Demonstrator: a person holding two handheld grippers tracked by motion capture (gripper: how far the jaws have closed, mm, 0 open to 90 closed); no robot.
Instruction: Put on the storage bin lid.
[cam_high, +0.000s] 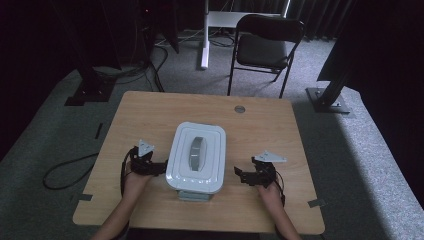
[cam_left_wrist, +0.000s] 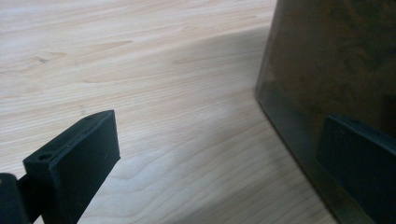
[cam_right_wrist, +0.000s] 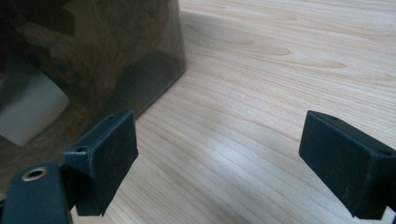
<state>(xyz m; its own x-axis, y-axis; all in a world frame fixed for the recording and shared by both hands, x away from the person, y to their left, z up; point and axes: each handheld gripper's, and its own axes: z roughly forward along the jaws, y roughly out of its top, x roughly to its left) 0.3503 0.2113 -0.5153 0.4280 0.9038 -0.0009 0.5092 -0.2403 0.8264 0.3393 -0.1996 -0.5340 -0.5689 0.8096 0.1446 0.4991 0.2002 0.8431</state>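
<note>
The wooden table (cam_high: 150, 115) carries a lidded container (cam_high: 196, 156) between both tools, long axis running away from the person. The left tool (cam_high: 161, 168), jaws wide, sits just beside its wall; the right tool (cam_high: 239, 175), equally wide, stands slightly farther off.

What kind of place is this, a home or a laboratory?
Probably a recording lab or studio: a lone wooden table on grey carpet, dark curtains around it, metal stand bases and a folding chair.
</note>
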